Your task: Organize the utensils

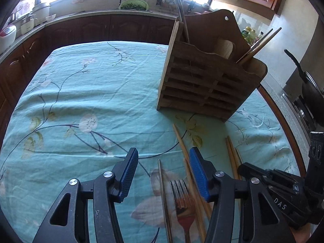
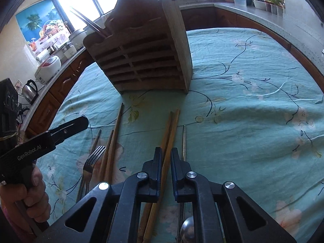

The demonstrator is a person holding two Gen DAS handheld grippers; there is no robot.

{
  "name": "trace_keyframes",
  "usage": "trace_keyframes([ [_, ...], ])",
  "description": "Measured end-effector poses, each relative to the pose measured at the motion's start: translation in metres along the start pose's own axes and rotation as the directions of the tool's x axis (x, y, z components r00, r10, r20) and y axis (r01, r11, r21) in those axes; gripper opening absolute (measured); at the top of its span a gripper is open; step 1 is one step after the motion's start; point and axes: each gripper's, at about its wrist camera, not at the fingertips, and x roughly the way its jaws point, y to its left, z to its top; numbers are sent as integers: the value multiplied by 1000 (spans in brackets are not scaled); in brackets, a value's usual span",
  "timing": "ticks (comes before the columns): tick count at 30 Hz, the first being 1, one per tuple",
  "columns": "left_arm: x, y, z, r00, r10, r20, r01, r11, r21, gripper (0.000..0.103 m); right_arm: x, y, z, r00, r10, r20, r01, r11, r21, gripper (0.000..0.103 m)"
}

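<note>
On a table draped in a teal flowered cloth point(image 1: 85, 93), a person is working two hand-held grippers over a scatter of loose cutlery. Toward the far end of the cloth, a slatted wooden holder point(image 1: 204, 85) is standing upright, with a pair of chopsticks point(image 1: 261, 42) already leaning out of one end compartment and a flat wooden spoon handle point(image 1: 223, 47) showing in the middle one. Nearer the person, a metal fork point(image 1: 181, 202) is lying tines-forward among several wooden chopsticks point(image 1: 182, 143), with a thin metal chopstick point(image 1: 163, 192) just beside it.

The left gripper point(image 1: 163, 158) is hanging above this cluster with its blue-padded jaws spread partway and nothing pinched between them; the fork and sticks are lying on the cloth below the gap. A hand point(image 2: 30, 198) is clutching its handle.

The right gripper point(image 2: 166, 154) is reaching down over a second pair of wooden chopsticks point(image 2: 172, 125), its jaws drawn nearly together around one of them. Whether the pads are actually pressing on the stick cannot be told from here. Another thin metal stick point(image 2: 184, 141) is lying just to the right of that pair, and a round metal spoon bowl point(image 2: 187, 228) is peeking out beneath the gripper.
</note>
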Motion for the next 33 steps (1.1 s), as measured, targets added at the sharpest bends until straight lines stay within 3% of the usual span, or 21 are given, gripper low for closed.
trace_keyframes([
  [9, 62, -17, 25, 993, 41, -107, -32, 996, 81, 36, 10, -13, 17, 1000, -5, -8, 5, 1000, -4, 7],
  [16, 80, -38, 28, 989, 113, -95, -95, 979, 180, 35, 18, -15, 34, 1000, -13, -5, 13, 1000, 9, 12],
  [19, 85, -46, 26, 989, 128, -76, -110, 974, 199, 26, 27, -18, 45, 1000, -19, -3, 19, 1000, -4, 18],
  [22, 90, -49, 25, 990, 118, -75, -102, 975, 198, 10, 33, -16, 54, 1000, -31, -5, 31, 999, -32, 18],
  [25, 91, -47, 26, 991, 106, -76, -91, 979, 183, 7, 36, -10, 57, 998, -60, -9, 59, 996, -67, 17],
  [27, 91, -44, 25, 994, 74, -84, -61, 987, 148, 6, 36, -9, 56, 998, -67, -8, 66, 995, -73, 6],
  [33, 54, -32, 23, 999, -36, -31, 38, 997, 65, 5, 0, -17, 48, 998, 21, 57, -21, 1000, -5, 6],
])
